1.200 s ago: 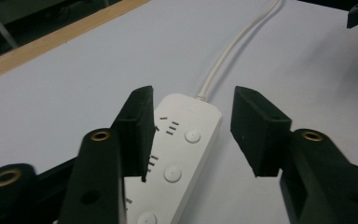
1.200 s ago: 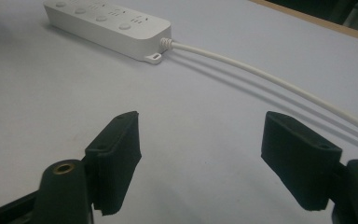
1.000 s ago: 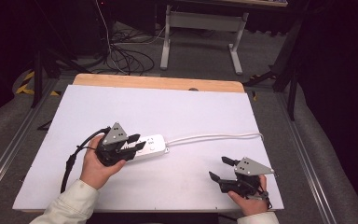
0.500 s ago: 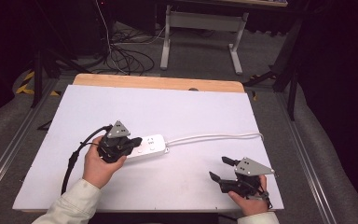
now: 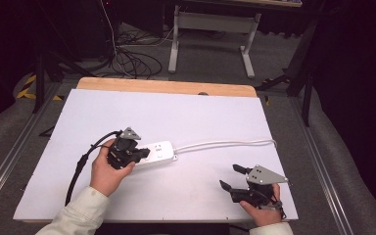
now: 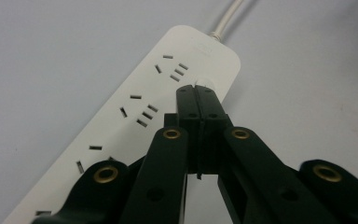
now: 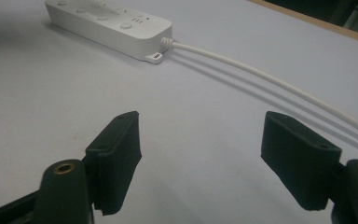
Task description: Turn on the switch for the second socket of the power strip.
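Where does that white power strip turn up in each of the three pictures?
High view: power strip left of centre on the table, under the left tongs.
Left gripper view: it runs diagonally from lower left to upper centre.
Right gripper view: top left.
Shared landmark: its white cord, leaving one end.

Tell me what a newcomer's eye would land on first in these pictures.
First, the white power strip lying near the middle of the white table, its cord running off to the right edge. Next, the left gripper poised over the strip with jaws pressed shut, tips at a small round button near the cord end. The right gripper waits open near the front right corner.
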The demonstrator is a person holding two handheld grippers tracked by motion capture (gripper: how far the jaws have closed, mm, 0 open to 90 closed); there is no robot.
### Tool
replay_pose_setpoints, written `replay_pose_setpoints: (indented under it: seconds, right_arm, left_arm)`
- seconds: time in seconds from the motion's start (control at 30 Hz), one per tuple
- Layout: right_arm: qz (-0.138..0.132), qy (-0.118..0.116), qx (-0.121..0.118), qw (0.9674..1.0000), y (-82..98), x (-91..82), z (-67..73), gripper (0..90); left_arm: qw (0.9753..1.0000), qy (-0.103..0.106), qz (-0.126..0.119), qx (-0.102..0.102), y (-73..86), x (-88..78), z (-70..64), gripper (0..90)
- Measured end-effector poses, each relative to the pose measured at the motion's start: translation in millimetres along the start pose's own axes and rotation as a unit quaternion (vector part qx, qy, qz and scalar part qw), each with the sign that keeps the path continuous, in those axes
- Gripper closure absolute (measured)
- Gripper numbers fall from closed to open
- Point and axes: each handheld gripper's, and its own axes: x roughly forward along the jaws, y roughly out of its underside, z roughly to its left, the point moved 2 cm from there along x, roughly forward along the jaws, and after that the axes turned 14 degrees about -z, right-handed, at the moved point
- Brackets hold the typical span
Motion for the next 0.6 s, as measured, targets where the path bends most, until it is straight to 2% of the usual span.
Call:
replay_pose_setpoints:
  seconds: [0.1,0.3,0.6]
  right_arm:
    - [-0.001,0.000,0.000,1.0000,0.0,0.0,0.0,28.7]
    - [0.000,-0.001,0.000,1.0000,0.1,0.0,0.0,28.7]
    - [0.001,-0.001,-0.001,1.0000,-0.1,0.0,0.5,28.7]
  left_arm:
    - [0.9999,-0.002,0.011,-0.003,1.8,4.0,0.2,90.0]
    - [0.9996,-0.011,0.026,0.006,3.9,8.4,0.8,90.0]
    - [0.9991,-0.018,0.037,0.009,5.9,15.1,0.8,90.0]
